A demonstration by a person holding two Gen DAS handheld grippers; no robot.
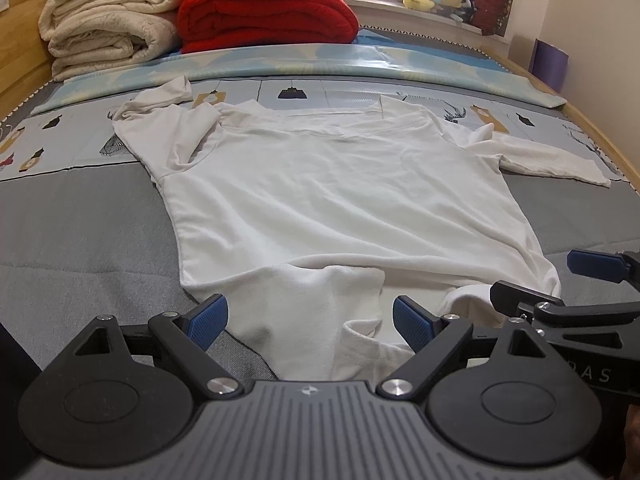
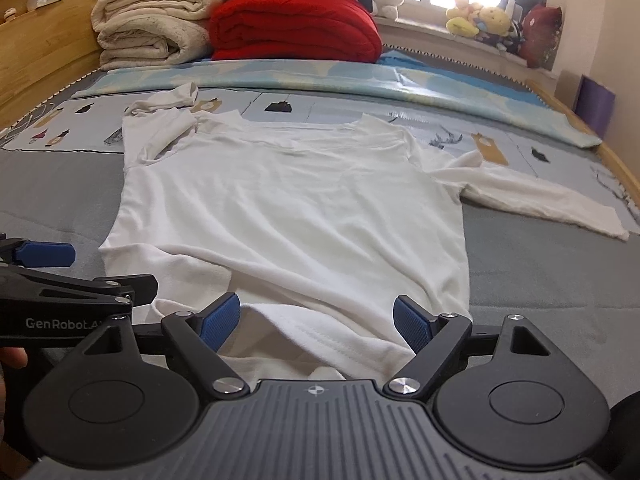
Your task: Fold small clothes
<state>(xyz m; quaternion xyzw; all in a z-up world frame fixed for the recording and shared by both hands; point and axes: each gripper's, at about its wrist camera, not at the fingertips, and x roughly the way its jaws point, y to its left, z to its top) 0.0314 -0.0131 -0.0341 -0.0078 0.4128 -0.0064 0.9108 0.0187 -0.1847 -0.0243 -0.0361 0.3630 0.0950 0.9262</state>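
"GenRobot.A" reads on the left tongs' [image 2: 48,256] body; "RAS" shows on the right tongs [image 1: 600,272].

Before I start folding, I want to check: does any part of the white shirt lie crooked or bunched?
Yes. The white long-sleeved shirt lies unevenly: its left sleeve is folded back and crumpled at the shoulder, while the right sleeve stretches outward. The near hem is rumpled.

A bed with a grey cover [image 1: 80,216] and a wooden frame [image 1: 16,60] fills the room; folded cream blankets [image 1: 108,24] and a red blanket [image 1: 264,16] lie at its far end, soft toys [image 2: 484,20] along the bright window sill [image 2: 436,28]
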